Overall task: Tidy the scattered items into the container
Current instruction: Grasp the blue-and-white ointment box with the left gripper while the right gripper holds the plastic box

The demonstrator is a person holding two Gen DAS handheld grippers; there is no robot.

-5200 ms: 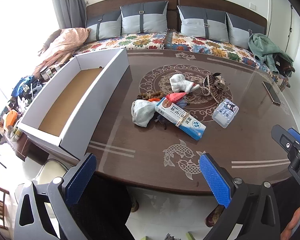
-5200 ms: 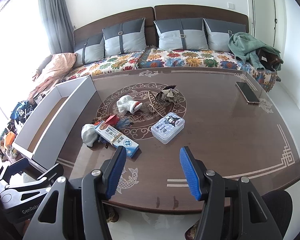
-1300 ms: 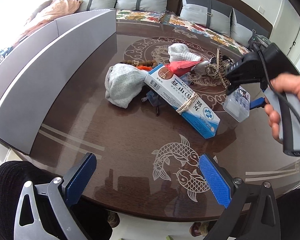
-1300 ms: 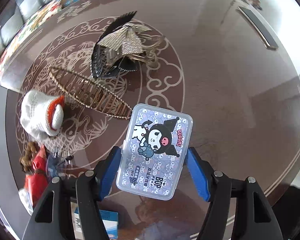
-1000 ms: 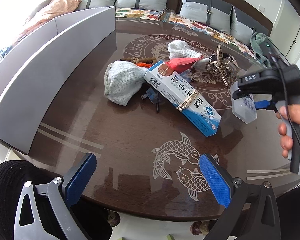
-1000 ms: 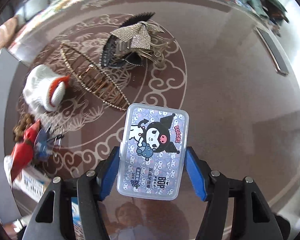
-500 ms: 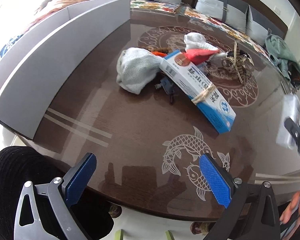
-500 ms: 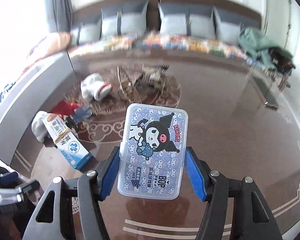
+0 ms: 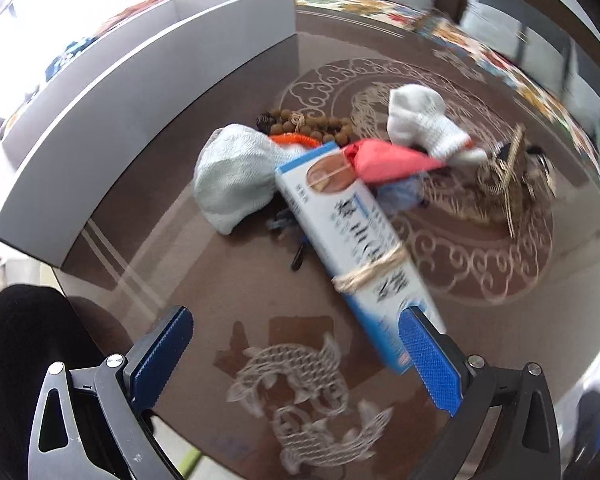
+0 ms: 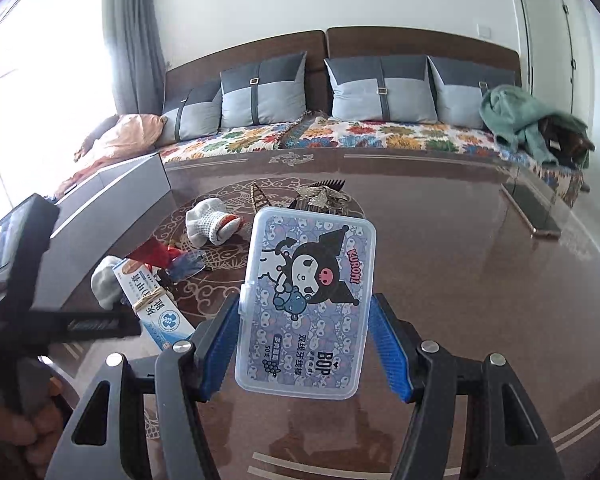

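Note:
My right gripper (image 10: 304, 344) is shut on a clear plastic box with a cartoon lid (image 10: 308, 300) and holds it above the table. My left gripper (image 9: 296, 356) is open and empty, just in front of the near end of a blue-and-white carton (image 9: 356, 240) tied with string. The carton lies in a pile with a grey cloth (image 9: 236, 176), a red pouch (image 9: 384, 160), a white sock (image 9: 420, 120), wooden beads (image 9: 304, 122) and a chain with a hair clip (image 9: 512, 176). The long white cardboard box (image 9: 140, 92) stands at the left.
The brown glass-topped table (image 10: 480, 280) carries a phone (image 10: 532, 208) at the far right. A sofa with cushions (image 10: 340, 92) runs behind it, with a green garment (image 10: 520, 120) on its right end. My left gripper's body (image 10: 28, 280) shows at the left of the right wrist view.
My right gripper has lifted the cartoon-lid box off the table and tilted up level. My left gripper has moved forward and right, close to the carton's near end.

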